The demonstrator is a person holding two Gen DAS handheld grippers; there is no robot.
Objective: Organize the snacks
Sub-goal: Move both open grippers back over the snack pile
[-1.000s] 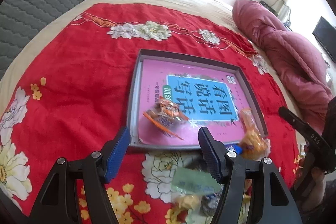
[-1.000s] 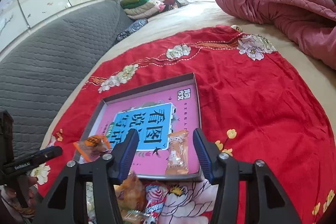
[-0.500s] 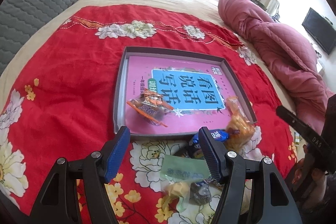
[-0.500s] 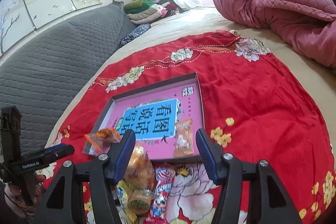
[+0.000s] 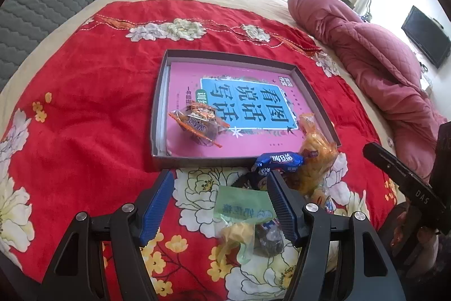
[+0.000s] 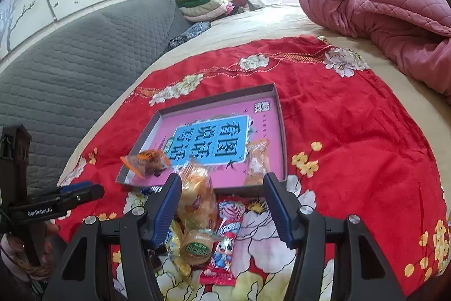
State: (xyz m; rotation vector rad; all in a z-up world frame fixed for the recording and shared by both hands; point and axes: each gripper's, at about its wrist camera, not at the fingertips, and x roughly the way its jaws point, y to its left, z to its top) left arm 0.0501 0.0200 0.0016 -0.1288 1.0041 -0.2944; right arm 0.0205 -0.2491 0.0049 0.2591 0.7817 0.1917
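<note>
Wide apart and empty, the jaws of the left gripper [image 5: 220, 202] fill the bottom of the left wrist view, hovering above a loose pile of snacks [image 5: 253, 210] on the red floral cloth [image 5: 84, 103]. A pale green packet [image 5: 239, 205] lies between the blue pads, though whether they touch it cannot be told. Above, at frame centre, sits the shallow box [image 5: 157, 109] lined with a pink book; an orange-wrapped snack [image 5: 197, 123] lies inside it, and a yellow packet [image 5: 315, 145] leans over its lower right rim beside a blue wrapper [image 5: 277, 161].

From the right wrist view, the right gripper [image 6: 221, 205] likewise stands spread wide and holds nothing. Between its pads, low in the frame, lie a yellow bun packet [image 6: 196, 193], a round green-labelled cake [image 6: 197, 246] and a red lollipop sachet [image 6: 225, 239]. One slim orange packet [image 6: 256, 160] rests in the box's lower right corner.

Judging by this, the sorting has only begun: two pieces are boxed, most remain outside. The next move probably calls for lowering one gripper over a single wrapper, closing gently on its crinkly edge, and carrying it into the box.
</note>
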